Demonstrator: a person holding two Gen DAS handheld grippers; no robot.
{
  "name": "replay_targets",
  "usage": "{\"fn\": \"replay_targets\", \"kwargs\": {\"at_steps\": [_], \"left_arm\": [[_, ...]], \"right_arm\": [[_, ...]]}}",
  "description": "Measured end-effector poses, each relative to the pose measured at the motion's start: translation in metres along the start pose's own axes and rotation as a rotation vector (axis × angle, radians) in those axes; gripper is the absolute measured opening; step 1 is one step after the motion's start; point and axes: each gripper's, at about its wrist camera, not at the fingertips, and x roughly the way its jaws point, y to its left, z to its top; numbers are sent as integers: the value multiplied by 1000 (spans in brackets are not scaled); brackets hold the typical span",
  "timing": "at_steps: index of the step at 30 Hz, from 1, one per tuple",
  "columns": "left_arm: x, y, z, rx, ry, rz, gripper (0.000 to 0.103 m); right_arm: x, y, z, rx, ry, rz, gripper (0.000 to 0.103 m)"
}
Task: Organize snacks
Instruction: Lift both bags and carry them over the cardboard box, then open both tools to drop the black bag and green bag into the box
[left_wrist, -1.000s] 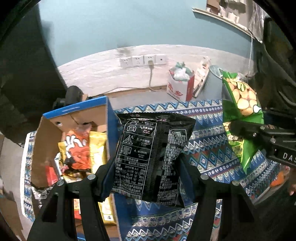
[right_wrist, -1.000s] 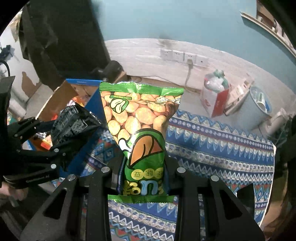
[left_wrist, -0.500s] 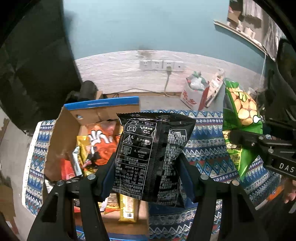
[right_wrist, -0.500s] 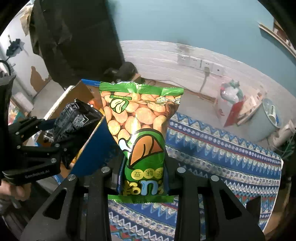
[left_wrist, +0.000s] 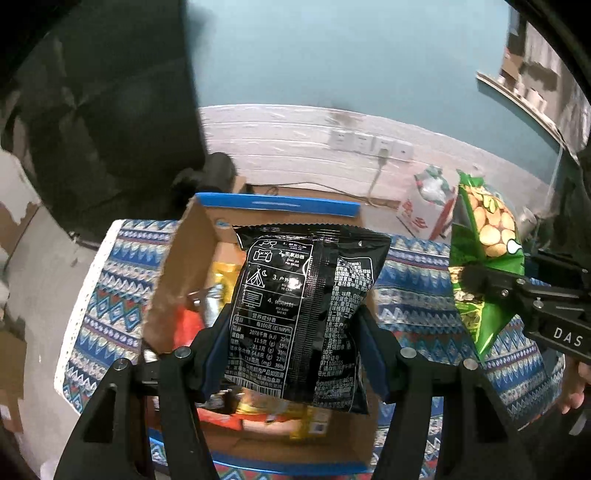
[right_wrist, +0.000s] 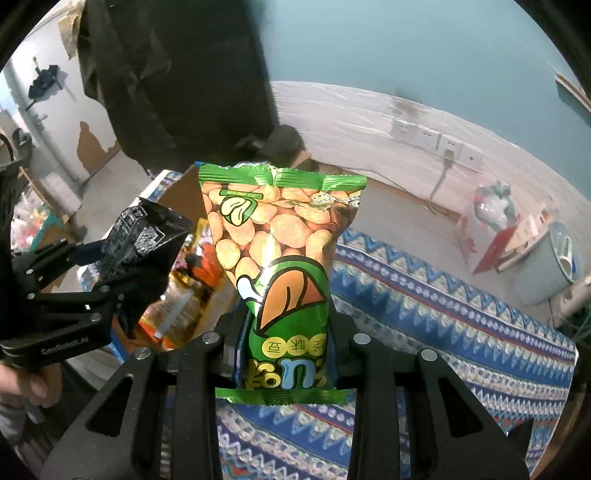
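Note:
My left gripper (left_wrist: 293, 339) is shut on a black snack bag (left_wrist: 306, 295) with white print and holds it upright above an open cardboard box (left_wrist: 173, 280) with a blue rim. Several orange, yellow and red snack packs (left_wrist: 221, 280) lie inside the box. My right gripper (right_wrist: 286, 339) is shut on a green bean snack bag (right_wrist: 280, 240), held upright to the right of the box. The green bag also shows in the left wrist view (left_wrist: 487, 254), and the black bag in the right wrist view (right_wrist: 142, 236).
A patterned blue cloth (right_wrist: 443, 314) covers the surface under the box. Beyond it are a white and red bag (left_wrist: 428, 206), a pale blue bucket (right_wrist: 550, 266), wall sockets (left_wrist: 369, 142) and a dark cloth (left_wrist: 110, 110) hanging at the left.
Both grippers have moved left with their bags. The black bag, beside the box's right wall a second ago, now hangs over the box's inside. The green bag is closer to the box.

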Motion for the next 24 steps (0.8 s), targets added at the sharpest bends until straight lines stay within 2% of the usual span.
{"fn": "replay_targets", "kwargs": {"at_steps": [14,24], "left_arm": [[23,67,-8,-121,43,86,64],[36,80,-12,-151,94,111,65]], "right_arm": [[56,56,31,-46,63,82,31],[92,71,39,-53,121,103,31]]}}
